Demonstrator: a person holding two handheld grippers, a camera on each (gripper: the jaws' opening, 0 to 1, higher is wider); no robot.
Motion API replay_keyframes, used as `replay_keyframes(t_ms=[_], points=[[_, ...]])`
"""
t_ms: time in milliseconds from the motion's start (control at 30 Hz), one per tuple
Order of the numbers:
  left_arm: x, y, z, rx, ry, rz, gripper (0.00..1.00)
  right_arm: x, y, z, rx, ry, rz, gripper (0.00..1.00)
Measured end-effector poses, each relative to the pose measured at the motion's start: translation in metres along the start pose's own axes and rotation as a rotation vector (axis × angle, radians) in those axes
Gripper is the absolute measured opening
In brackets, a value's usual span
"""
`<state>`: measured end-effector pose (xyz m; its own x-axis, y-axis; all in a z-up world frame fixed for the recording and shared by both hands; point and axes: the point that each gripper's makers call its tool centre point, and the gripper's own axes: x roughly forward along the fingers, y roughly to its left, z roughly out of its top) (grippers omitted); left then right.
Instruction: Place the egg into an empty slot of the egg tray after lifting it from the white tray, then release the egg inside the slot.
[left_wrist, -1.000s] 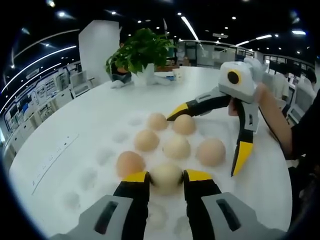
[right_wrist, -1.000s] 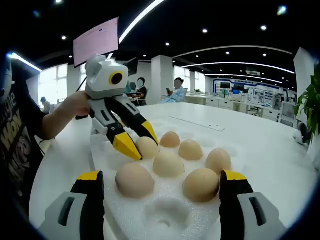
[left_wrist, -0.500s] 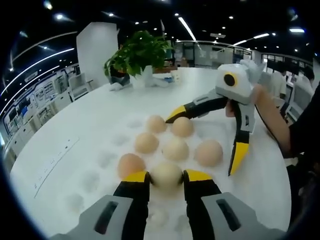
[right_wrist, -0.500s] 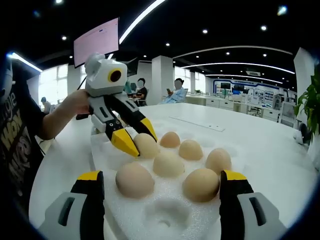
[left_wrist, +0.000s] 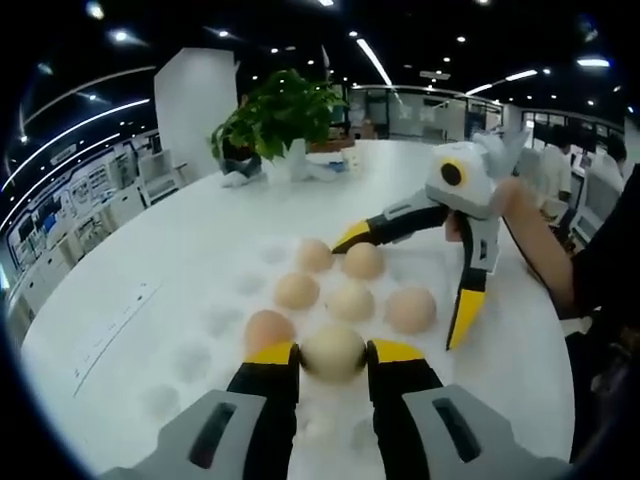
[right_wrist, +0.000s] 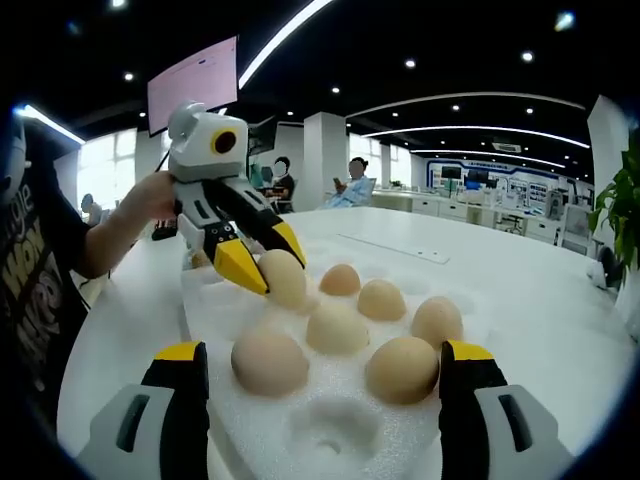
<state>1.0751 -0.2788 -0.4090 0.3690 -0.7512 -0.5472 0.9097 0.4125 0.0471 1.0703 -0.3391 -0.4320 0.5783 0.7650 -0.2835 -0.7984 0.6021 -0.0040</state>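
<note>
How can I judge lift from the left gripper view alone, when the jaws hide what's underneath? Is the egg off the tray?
Observer: The right gripper view shows the left gripper holding the egg just above the foam tray, apparently clear of it.
Operator: Any free slot close to the right gripper?
Observer: Yes. An empty slot sits between the wide-open jaws of the right gripper, nearest its camera.
</note>
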Motion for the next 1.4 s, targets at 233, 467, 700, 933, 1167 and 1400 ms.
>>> replay_keyframes(t_ms=[233, 467, 700, 933, 1167, 1400], points=[[-0.006, 0.002, 0.0, 0.002, -0.003, 0.008, 0.27, 0.0, 0.0, 0.0, 0.0, -0.001, 0.0, 1.0], [-0.01, 0.002, 0.0, 0.005, 0.0, 0.02, 0.27, 0.0, 0.0, 0.0, 0.0, -0.001, 0.001, 1.0], [-0.015, 0.004, 0.0, 0.0, 0.0, 0.036, 0.27, 0.0, -0.001, 0.0, 0.0, -0.001, 0.0, 1.0], [-0.02, 0.004, -0.001, -0.006, -0.002, 0.051, 0.27, -0.001, -0.001, 0.0, 0.0, -0.001, 0.001, 1.0], [-0.026, 0.02, -0.005, -0.014, -0.003, 0.063, 0.27, -0.001, -0.002, 0.0, 0.0, -0.002, 0.001, 1.0], [-0.033, 0.029, -0.009, -0.019, 0.002, 0.075, 0.27, -0.001, -0.002, 0.0, 0.0, -0.002, 0.001, 1.0]])
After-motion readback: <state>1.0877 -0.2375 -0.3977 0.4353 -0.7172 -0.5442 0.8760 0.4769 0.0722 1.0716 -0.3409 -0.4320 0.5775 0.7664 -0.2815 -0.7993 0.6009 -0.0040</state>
